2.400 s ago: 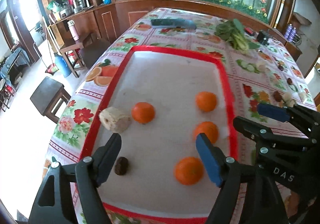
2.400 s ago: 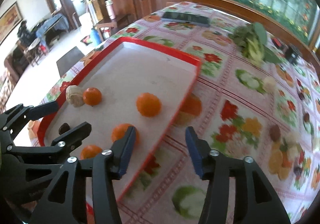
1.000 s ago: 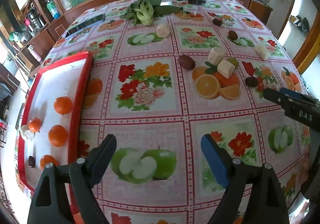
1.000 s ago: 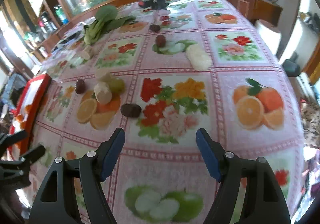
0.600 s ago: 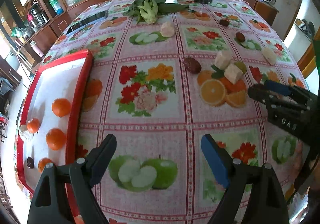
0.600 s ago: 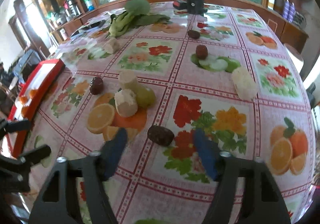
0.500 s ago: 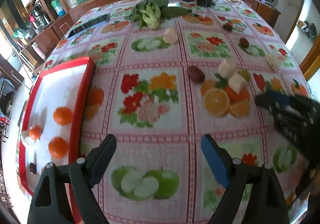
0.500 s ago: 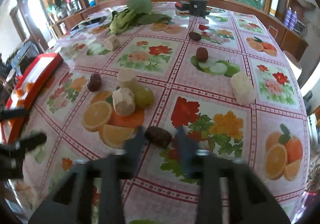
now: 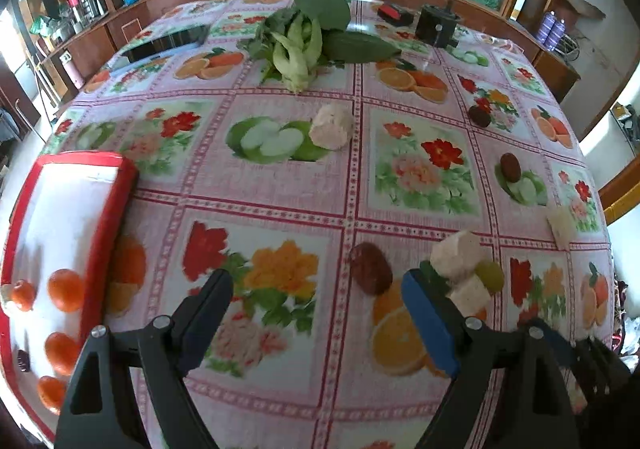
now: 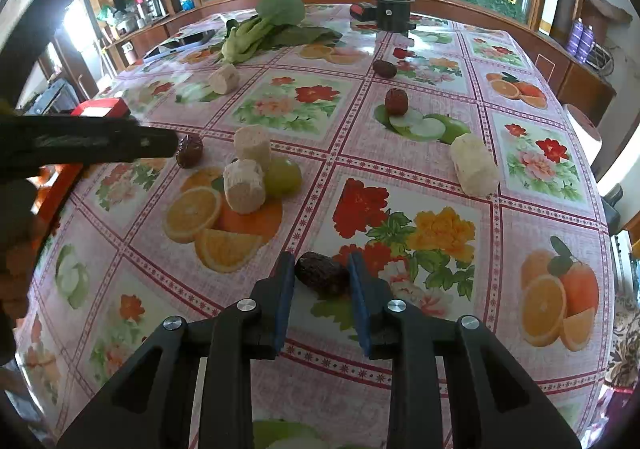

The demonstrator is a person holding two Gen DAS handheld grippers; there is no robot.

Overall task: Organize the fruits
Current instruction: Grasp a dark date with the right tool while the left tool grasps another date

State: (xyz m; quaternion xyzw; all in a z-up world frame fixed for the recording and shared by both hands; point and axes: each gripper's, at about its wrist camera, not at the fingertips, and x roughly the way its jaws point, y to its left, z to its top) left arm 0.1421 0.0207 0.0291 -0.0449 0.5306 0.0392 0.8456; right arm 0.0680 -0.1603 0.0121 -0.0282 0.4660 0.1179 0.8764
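Already the red tray at the left edge of the table holds four oranges and a small dark fruit, so the sorting looks partly done. The right gripper is clenched on a dark date near the table's near edge, while the left gripper hangs released and empty. Left on the tablecloth I count three more dates, four pale cut chunks and one green grape, with leafy greens at the far end.

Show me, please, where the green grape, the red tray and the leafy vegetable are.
green grape (image 10: 283, 177), right wrist view, its middle.
red tray (image 9: 120, 201), left wrist view, its right rim.
leafy vegetable (image 9: 298, 49), left wrist view, its pale stalks.
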